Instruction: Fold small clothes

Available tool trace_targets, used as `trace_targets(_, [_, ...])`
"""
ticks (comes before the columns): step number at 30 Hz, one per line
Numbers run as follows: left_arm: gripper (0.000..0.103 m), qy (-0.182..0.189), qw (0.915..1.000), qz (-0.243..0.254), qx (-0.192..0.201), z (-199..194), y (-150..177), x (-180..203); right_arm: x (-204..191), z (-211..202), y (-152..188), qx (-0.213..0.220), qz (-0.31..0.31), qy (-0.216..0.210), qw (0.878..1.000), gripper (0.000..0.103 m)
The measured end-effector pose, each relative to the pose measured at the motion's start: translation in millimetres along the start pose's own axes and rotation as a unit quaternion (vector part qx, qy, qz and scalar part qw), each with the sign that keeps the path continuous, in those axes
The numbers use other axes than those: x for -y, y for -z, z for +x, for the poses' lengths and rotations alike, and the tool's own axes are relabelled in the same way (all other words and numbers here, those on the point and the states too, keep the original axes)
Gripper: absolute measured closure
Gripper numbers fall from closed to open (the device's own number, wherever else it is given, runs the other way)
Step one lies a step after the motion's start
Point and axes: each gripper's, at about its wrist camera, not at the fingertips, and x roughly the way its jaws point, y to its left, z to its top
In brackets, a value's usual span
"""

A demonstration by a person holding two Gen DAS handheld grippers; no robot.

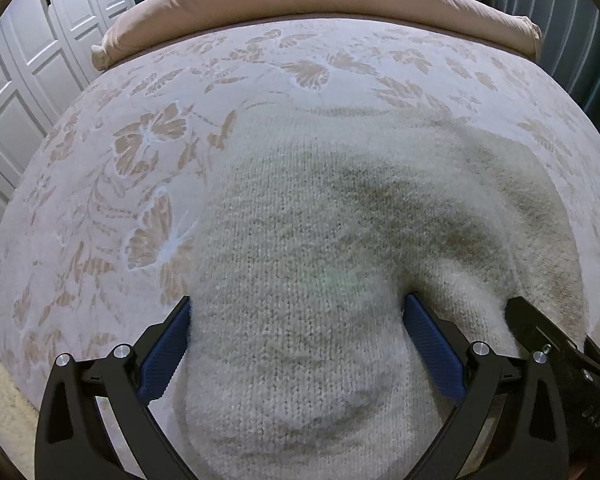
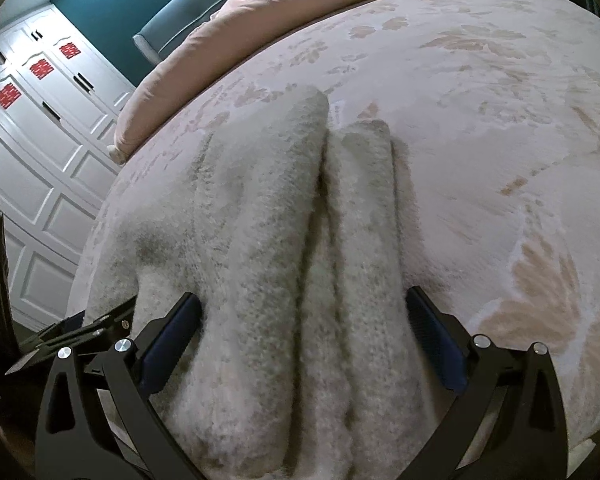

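A cream knitted sweater point(image 1: 320, 240) lies on the bed near the front edge. My left gripper point(image 1: 298, 312) is open, its blue-padded fingers point(image 1: 168, 344) spread on either side of a bulge of the knit. In the right wrist view the sweater point(image 2: 268, 240) shows as thick lengthwise folds. My right gripper point(image 2: 302, 312) is open too, its fingers point(image 2: 432, 336) straddling the folded layers. The right gripper's black body shows at the right edge of the left wrist view point(image 1: 560, 344). The left gripper's tips show at the left of the right wrist view point(image 2: 80, 328).
The bed carries a pale bedspread with a tan butterfly and leaf pattern point(image 1: 140, 152). A pinkish duvet roll point(image 1: 300, 4) lies along the far side. White panelled wardrobe doors point(image 2: 40, 128) stand to the left, and a teal wall point(image 2: 112, 4) lies behind them.
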Motion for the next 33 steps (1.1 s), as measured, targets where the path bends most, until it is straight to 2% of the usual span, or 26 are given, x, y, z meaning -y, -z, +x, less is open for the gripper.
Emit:
trace_targets(2, [0.005, 0.004, 1.0, -0.001, -0.005, -1, 0, 0, -2, 1, -2, -0.004, 0.001, -0.005, 1.0, 0.007])
trace_targets(3, [0.005, 0.008, 0.9999, -0.002, -0.008, -2, -1, -1, -4, 1, -3, -0.009, 0.0, -0.007, 1.0, 0.014])
trace_targets(4, [0.005, 0.012, 0.9999, -0.001, -0.011, -3, -1, 0, -6, 1, -4, -0.014, 0.001, -0.012, 1.0, 0.027])
trace_targets(6, [0.006, 0.022, 0.9996, 0.005, -0.02, -7, -3, 0, -6, 2, -7, -0.031, 0.028, -0.024, 0.999, 0.037])
trace_targets(7, [0.008, 0.029, 0.9993, 0.008, -0.023, -9, -4, 1, -6, 2, -8, -0.038, 0.038, -0.026, 0.998, 0.05])
trace_targets(8, [0.01, 0.042, 0.9987, 0.013, -0.026, -13, -4, 2, -5, -1, -9, -0.043, 0.052, -0.034, 0.997, 0.058])
trace_targets(11, [0.019, 0.07, 0.9966, 0.033, -0.029, -28, -4, 8, -11, -15, -10, -0.049, 0.069, -0.044, 0.995, 0.064])
trace_targets(16, [0.035, 0.125, 0.9891, 0.073, -0.027, -57, -3, 11, -25, -49, 2, -0.04, 0.068, -0.042, 0.996, 0.066])
trace_targets(20, [0.035, 0.154, 0.9852, 0.057, -0.05, -63, 4, -5, -11, -66, 25, -0.048, 0.104, -0.019, 0.993, 0.067])
trace_targets(23, [0.033, 0.144, 0.9871, 0.033, -0.062, -54, 10, -23, 4, -63, 38, -0.056, 0.136, -0.02, 0.989, 0.066])
trace_targets(27, [0.026, 0.178, 0.9806, 0.002, -0.082, -40, 13, -40, 2, -58, 37, -0.052, 0.133, -0.014, 0.99, 0.064])
trace_targets(29, [0.019, 0.194, 0.9775, 0.002, -0.082, -31, 12, -39, -2, -53, 34, -0.057, 0.125, -0.004, 0.991, 0.059])
trace_targets(33, [0.008, 0.205, 0.9741, 0.009, -0.094, -6, 12, -29, 2, -42, 33, -0.069, 0.147, -0.003, 0.987, 0.049])
